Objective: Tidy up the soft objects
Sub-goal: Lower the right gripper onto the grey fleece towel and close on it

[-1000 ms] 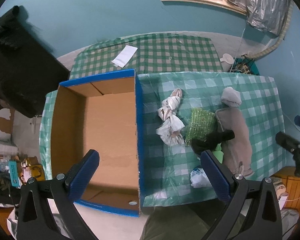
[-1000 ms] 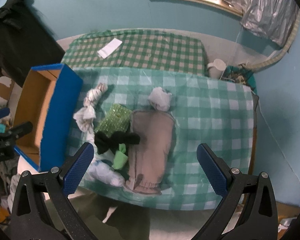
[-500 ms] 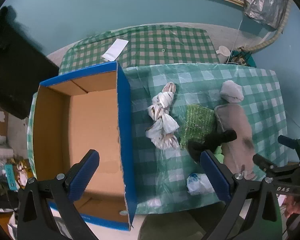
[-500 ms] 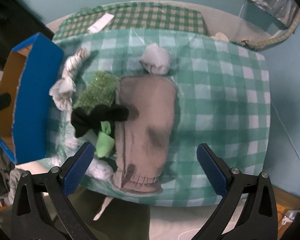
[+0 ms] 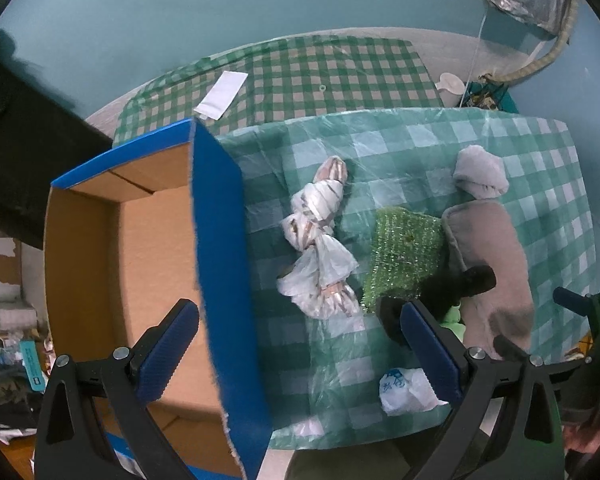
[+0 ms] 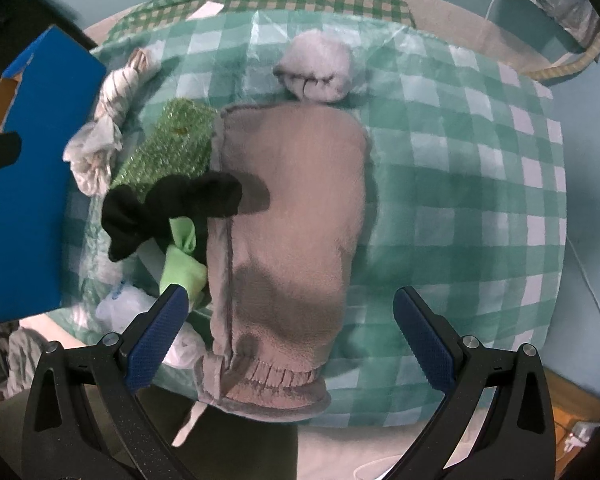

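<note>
Left tool [image 5: 300, 344] jaws wide, holding nothing; hangs over the worktop [image 5: 400, 148], one finger above the box [image 5: 216, 264], the other above the pile's near edge. Right tool [image 6: 290, 322] also wide and empty, low over the grey mitt [image 6: 288, 240], fingers straddling its cuff end without touching.

Box: blue outside, brown card inside, open top, sits at the left end of the worktop; nothing visible inside it.

Soft things lie on the green-checked cloth, right of the box:
- Twisted white bag [image 5: 320, 244], just beside the box wall.
- Green sparkly cloth [image 5: 404, 252], right of the bag, its edge touching the mitt.
- Black sock [image 6: 172, 208] draped across the near end of the green cloth and onto the mitt's left edge.
- Light green piece [image 6: 182, 268] under the sock, near the right tool's left finger.
- Grey mitt, flat, cuff toward the near edge, slightly overhanging it.
- Grey ball [image 6: 318, 72] touching the mitt's far end.
- Small white bag [image 5: 404, 392], blue print, at the near edge.

White paper [image 5: 222, 94] on the far checked surface, well apart. Right tool also shows at the left view's right edge.
</note>
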Demonstrator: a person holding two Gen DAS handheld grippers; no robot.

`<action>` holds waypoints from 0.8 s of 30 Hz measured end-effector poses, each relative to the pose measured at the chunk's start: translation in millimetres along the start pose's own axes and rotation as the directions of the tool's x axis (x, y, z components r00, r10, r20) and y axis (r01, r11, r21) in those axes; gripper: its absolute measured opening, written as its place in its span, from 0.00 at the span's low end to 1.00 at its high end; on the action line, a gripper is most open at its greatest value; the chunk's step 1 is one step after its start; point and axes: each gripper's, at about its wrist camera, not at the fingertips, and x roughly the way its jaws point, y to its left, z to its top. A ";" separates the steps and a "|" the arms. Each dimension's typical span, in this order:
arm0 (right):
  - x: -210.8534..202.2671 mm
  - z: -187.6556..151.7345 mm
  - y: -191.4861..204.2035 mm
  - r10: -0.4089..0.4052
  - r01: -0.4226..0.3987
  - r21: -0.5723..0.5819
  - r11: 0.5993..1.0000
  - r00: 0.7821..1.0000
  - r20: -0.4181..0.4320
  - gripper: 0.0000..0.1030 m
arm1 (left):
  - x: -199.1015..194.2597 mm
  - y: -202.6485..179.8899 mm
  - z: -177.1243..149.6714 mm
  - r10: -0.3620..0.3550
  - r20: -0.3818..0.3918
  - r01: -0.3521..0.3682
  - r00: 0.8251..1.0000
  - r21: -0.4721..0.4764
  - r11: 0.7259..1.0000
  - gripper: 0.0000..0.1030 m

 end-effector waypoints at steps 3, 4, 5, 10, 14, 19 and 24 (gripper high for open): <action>8.9 -0.8 2.3 -0.011 0.011 -0.009 1.000 1.000 -0.017 0.99 | 6.8 -8.1 1.3 0.006 -0.003 -0.006 1.000 0.021 1.000 0.99; 12.0 -0.2 3.3 -0.013 0.013 -0.009 1.000 1.000 -0.021 0.99 | 9.4 -10.0 2.0 0.010 -0.005 -0.010 1.000 0.024 1.000 0.99; 15.6 0.8 5.3 -0.016 0.016 -0.009 1.000 1.000 -0.026 0.99 | 11.0 -10.9 2.3 0.010 -0.006 -0.010 1.000 0.023 1.000 0.99; 30.3 4.9 11.2 -0.031 0.031 -0.014 0.999 0.999 -0.044 0.99 | 22.7 -12.9 7.7 0.002 -0.026 -0.002 1.000 0.000 1.000 0.99; 45.1 7.1 15.7 -0.045 0.044 -0.022 0.999 0.997 -0.064 0.99 | 31.9 -16.8 14.0 0.005 -0.030 -0.005 1.000 0.006 1.000 0.99; 63.3 1.2 16.4 -0.048 0.047 -0.018 0.999 0.996 -0.078 0.99 | 43.0 -19.5 20.7 0.015 -0.033 -0.014 0.999 0.006 1.000 0.99; 85.6 -8.4 4.9 -0.010 0.011 0.006 1.000 0.996 -0.083 0.89 | 53.9 -16.0 27.8 0.014 -0.040 -0.015 0.999 -0.018 1.000 0.99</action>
